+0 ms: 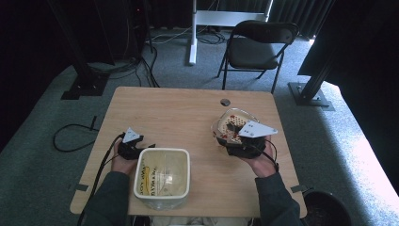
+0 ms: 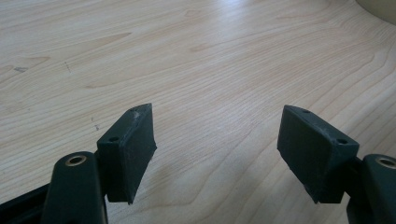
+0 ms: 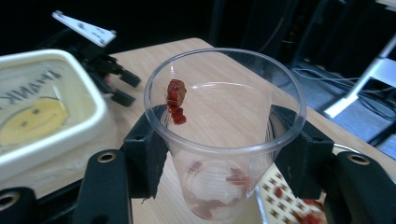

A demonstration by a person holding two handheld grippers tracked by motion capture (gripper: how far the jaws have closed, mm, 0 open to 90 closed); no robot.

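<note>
Gripping the cup (image 3: 224, 135) at frame centre, right gripper (image 3: 224, 154) is carrying it; left gripper (image 2: 224, 154) is idling wide; next, lowering it upright.

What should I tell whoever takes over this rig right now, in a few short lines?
Left gripper: open, nothing between its jaws, low over the table beside the white tub.
Right gripper: shut on the clear plastic cup, held upright, red scraps stuck inside.
Done: cup gripped.
Left: probably empty the cup into the tub, though that's a guess.
</note>
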